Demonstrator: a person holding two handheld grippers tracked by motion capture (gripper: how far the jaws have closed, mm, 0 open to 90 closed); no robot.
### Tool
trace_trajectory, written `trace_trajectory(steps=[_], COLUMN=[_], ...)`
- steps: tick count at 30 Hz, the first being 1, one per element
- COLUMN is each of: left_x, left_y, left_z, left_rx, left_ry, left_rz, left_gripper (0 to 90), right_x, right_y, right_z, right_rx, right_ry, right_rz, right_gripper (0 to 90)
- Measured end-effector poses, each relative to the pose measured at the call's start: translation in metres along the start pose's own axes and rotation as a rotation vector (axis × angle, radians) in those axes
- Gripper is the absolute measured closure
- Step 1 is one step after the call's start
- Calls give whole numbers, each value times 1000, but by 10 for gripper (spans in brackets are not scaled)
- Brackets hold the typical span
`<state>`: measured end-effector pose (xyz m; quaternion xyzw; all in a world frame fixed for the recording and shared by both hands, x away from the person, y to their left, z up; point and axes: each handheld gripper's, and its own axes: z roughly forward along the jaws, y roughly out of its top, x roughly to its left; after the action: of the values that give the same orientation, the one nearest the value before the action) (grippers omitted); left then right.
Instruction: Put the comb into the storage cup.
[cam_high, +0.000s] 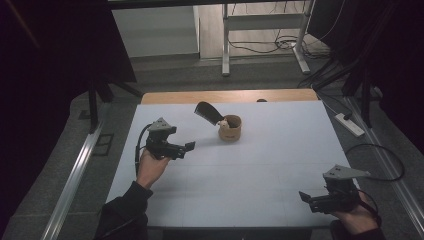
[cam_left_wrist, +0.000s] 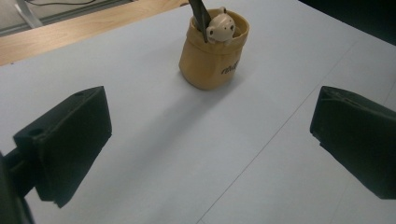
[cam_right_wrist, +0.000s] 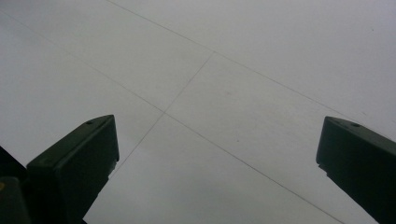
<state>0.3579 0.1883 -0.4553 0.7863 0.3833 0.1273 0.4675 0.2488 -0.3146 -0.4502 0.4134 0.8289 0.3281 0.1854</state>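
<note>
That little tan bear-faced ceramic cup (cam_left_wrist: 214, 53) with a black spatula (cam_high: 209, 112) sticking out sits toward the white table's (cam_high: 260, 165) far edge, your left gripper (cam_high: 189, 146) near it, jaws released, your right gripper (cam_high: 303, 196) well apart, also released.

Two black jaws of the left gripper (cam_left_wrist: 210, 154) spread wide over the white table surface (cam_left_wrist: 154, 140), nothing between. Ahead, a squat tan cup (cam_left_wrist: 212, 58) with a cream bear figurine (cam_left_wrist: 220, 29) and a dark handle (cam_left_wrist: 200, 16) inside.
</note>
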Motion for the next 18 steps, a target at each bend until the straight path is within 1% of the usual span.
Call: trace_trajectory(steps=[5, 18], left_x=[-2, -6], left_y=[-3, -12], left_z=[-5, -17], left_rx=[3, -4], left_ry=[2, 10], left_rz=[0, -16], left_gripper=[0, 0], right_x=[0, 0], right_y=[0, 0], right_z=[0, 0], right_rx=[1, 0], right_ry=[-2, -3], right_rz=[-1, -3], right_gripper=[0, 0])
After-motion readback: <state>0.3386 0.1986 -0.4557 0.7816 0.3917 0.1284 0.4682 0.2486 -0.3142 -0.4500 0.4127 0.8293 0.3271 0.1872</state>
